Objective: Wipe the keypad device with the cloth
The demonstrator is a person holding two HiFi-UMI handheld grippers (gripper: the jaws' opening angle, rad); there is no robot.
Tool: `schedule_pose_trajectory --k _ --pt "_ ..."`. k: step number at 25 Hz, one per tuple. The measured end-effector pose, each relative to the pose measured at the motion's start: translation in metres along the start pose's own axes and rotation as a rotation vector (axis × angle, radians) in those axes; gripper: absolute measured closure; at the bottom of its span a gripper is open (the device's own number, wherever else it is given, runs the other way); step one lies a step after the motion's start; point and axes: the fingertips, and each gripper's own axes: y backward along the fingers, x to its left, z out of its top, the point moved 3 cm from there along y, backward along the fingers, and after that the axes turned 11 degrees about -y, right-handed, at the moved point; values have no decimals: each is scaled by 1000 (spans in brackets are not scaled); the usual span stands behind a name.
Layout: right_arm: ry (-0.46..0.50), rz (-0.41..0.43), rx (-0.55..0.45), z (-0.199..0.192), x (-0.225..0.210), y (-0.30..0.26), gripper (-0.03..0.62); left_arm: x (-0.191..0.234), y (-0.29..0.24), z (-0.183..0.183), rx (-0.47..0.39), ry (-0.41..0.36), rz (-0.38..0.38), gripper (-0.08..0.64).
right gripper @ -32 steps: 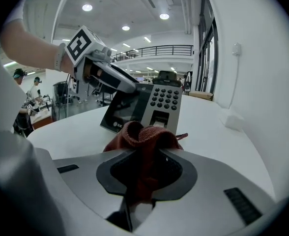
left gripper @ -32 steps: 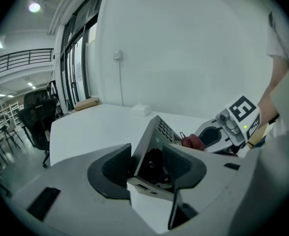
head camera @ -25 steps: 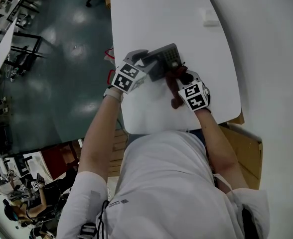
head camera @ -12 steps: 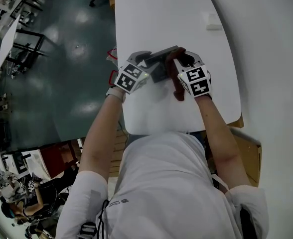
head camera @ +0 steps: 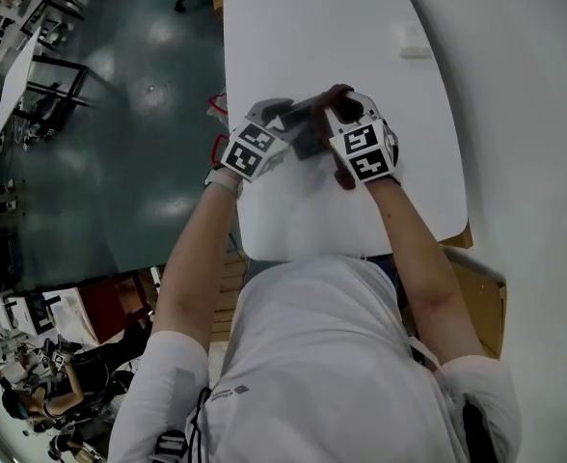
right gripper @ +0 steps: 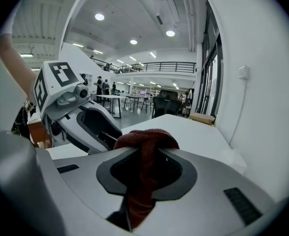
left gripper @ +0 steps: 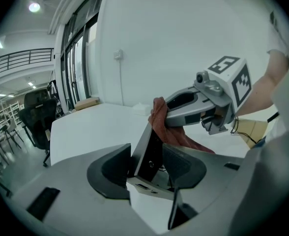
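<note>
My left gripper (left gripper: 147, 170) was clenched on the keypad device (head camera: 308, 138), its pads on the two faces near one end. The device was tilted up on edge, above the near part of the white tabletop (head camera: 303, 27), at about 12 o'clock from me. My right gripper (right gripper: 147, 166) was clamped on the red cloth (right gripper: 145, 139). A bunched fold stood proud of the tips and lay against the device's top edge, on its 3 o'clock side, with the tail hanging toward 6 o'clock. I judged the device stiff, light and smooth-cased, likely to pivot under a push, so a hold low on the body suited it. The cloth seemed limp, best pinched at a fold.
</note>
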Motion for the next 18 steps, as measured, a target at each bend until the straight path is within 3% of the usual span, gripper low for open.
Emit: schedule_pose_trajectory --k 18 --pt "-60 17 9 -32 6 10 515 -1 -3 -3 5 -9 12 364"
